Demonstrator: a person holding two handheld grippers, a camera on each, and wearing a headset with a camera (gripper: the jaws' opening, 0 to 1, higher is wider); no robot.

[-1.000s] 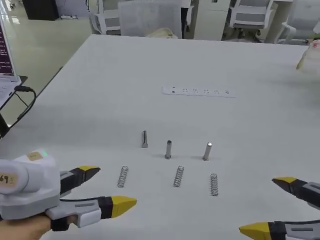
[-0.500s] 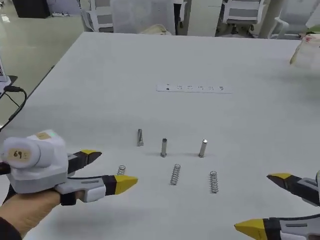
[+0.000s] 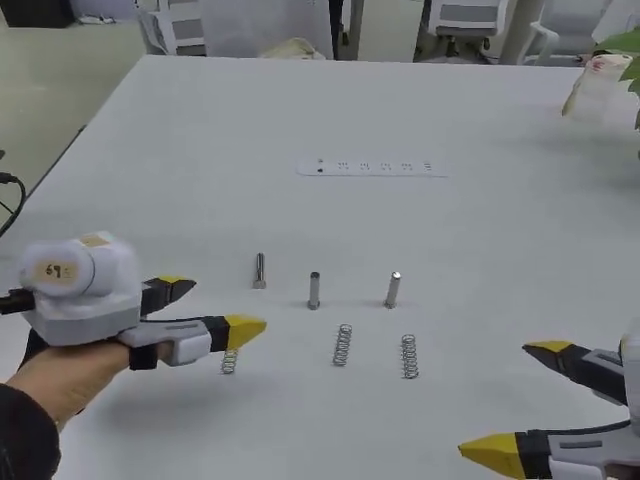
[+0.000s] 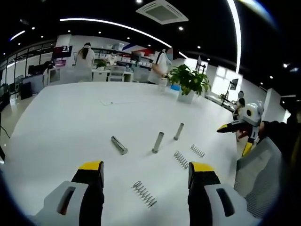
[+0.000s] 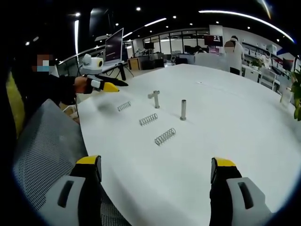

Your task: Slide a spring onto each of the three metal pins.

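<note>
We held the left gripper (image 3: 222, 306) low over the white table (image 3: 480, 230), at the near left of the work. The left hand (image 3: 62, 375) gripped the body from beneath, with a dark sleeve at the lower corner of the head view. The gripper lay nearly level, its yellow-tipped jaws pointing right and slightly away from us toward the parts. The jaws stood wide apart and held nothing.

In the left gripper view, the left spring (image 4: 144, 193) lay flat on the table in the gap between the two jaws, touching neither. In the head view, the nearer jaw covered its upper end.

The left pin (image 3: 260, 270), middle pin (image 3: 314, 290) and right pin (image 3: 392, 289) stood upright in a row, the left one set slightly farther back. The middle spring (image 3: 343, 344) and right spring (image 3: 409, 356) lay flat just on our side of their pins, each apart from its pin.

We held the right gripper (image 3: 510, 400) at the near right, well apart from the right spring. Its jaws pointed left, spread wide and empty.

A power strip (image 3: 372, 167) lay beyond the pins.
</note>
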